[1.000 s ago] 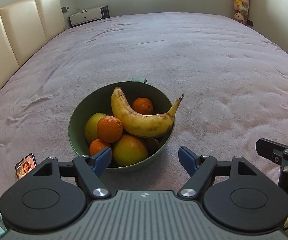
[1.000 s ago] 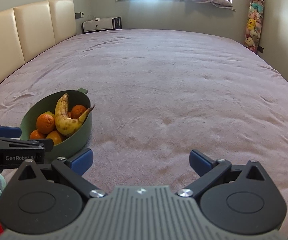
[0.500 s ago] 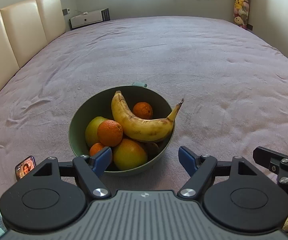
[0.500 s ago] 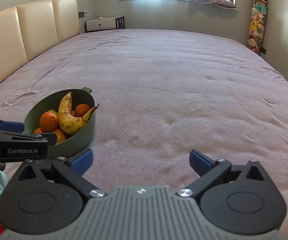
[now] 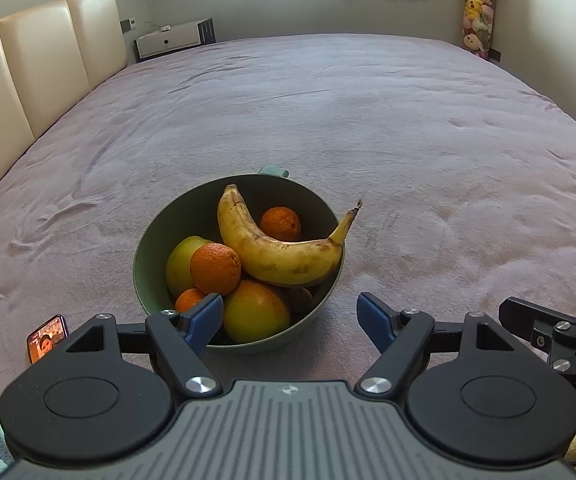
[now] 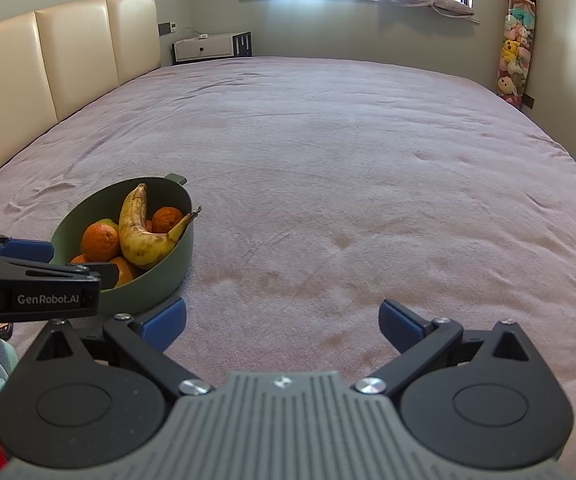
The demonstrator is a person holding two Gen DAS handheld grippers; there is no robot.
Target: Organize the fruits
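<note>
Right now both tongs stand spread wide and grasp nothing. The left tongs point(image 5: 289, 314) hang just short of the green bowl point(image 5: 144, 256), which sits on the mauve bed cover point(image 5: 367, 120); the left blue fingertip point(image 5: 204, 316) shows in front of the bowl's near rim, though whether it touches cannot be told. Inside the bowl a spotted banana point(image 5: 276, 252) lies on top of the pile, its stem poking past the bowl's right rim. Behind the banana sits a small orange point(image 5: 280, 223); left of it rests a larger orange point(image 5: 215, 268), leaning against a yellow-green fruit point(image 5: 178, 262). Nearest the tongs lie a big yellow-orange citrus point(image 5: 254, 312) and another small orange point(image 5: 189, 300), half hidden. The right tongs point(image 6: 282, 322) hover over bare cover to the right of the bowl. A lit phone point(image 5: 46, 338) lies left of the bowl.
</note>
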